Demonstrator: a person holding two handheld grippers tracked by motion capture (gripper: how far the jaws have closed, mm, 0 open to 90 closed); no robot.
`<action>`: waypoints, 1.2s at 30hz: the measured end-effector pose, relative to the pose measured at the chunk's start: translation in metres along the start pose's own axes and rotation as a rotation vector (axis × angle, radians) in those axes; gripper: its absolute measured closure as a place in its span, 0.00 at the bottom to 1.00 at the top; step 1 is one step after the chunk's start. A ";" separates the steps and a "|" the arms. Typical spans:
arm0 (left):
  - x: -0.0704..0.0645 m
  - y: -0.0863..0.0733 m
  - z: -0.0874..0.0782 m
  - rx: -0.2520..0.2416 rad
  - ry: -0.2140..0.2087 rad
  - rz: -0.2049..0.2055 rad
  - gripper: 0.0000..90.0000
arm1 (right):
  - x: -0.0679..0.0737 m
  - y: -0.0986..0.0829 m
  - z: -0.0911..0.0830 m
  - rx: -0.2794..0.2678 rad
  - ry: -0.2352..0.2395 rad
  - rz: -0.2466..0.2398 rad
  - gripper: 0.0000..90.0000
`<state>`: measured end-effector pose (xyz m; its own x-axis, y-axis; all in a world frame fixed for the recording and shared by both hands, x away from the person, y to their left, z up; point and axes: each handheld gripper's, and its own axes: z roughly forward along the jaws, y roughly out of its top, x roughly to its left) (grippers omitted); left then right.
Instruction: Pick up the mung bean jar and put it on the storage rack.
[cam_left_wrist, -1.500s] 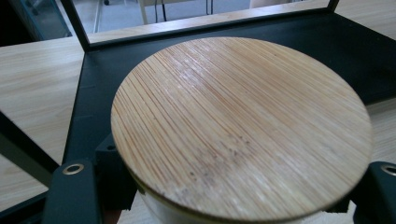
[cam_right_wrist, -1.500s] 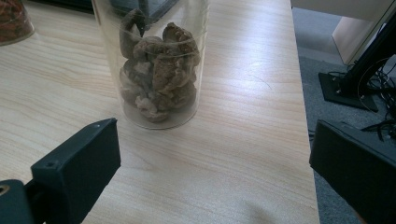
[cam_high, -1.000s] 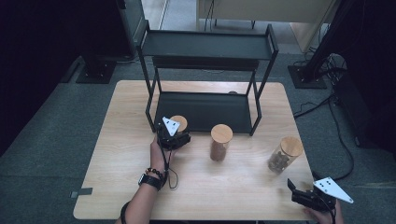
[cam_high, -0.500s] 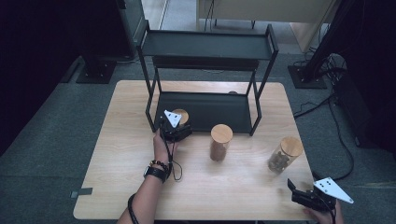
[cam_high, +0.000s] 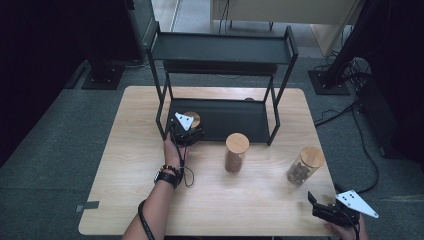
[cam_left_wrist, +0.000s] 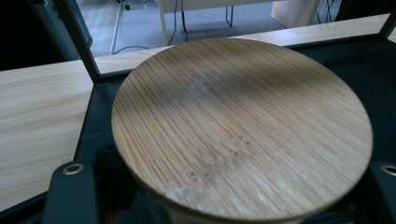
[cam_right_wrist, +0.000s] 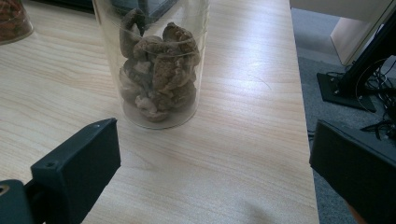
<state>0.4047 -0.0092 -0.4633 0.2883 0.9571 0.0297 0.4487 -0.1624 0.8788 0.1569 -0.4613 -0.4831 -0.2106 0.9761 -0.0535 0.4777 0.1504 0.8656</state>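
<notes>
Nothing here carries any writing that can be read. The bamboo lid (cam_left_wrist: 243, 126) shows bare grain, the glass jars (cam_right_wrist: 156, 60) have no labels, and the black rack (cam_high: 220, 50) and the wooden table (cam_high: 130, 165) are plain. The white three-cornered plates (cam_high: 356, 202) on the grippers bear only small dark dots, no letters or numbers.

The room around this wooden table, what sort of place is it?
Probably a lab or recording studio, not a kitchen: grey carpet, black equipment stands with trailing cables, and one wooden table staged with a shelf rack.
</notes>
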 end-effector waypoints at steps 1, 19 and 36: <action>0.000 0.001 0.002 0.001 0.002 0.000 0.28 | 0.000 0.000 0.000 -0.001 0.000 0.000 0.02; 0.004 -0.005 0.021 0.014 0.039 -0.013 0.28 | 0.000 0.000 0.000 0.001 -0.002 0.001 0.02; 0.011 -0.013 0.024 0.014 0.065 -0.021 0.20 | 0.000 0.000 0.001 0.006 -0.008 0.001 0.02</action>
<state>0.4217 -0.0024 -0.4859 0.2233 0.9738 0.0430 0.4662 -0.1454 0.8726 0.1576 -0.4607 -0.4833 -0.2029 0.9776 -0.0564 0.4828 0.1500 0.8628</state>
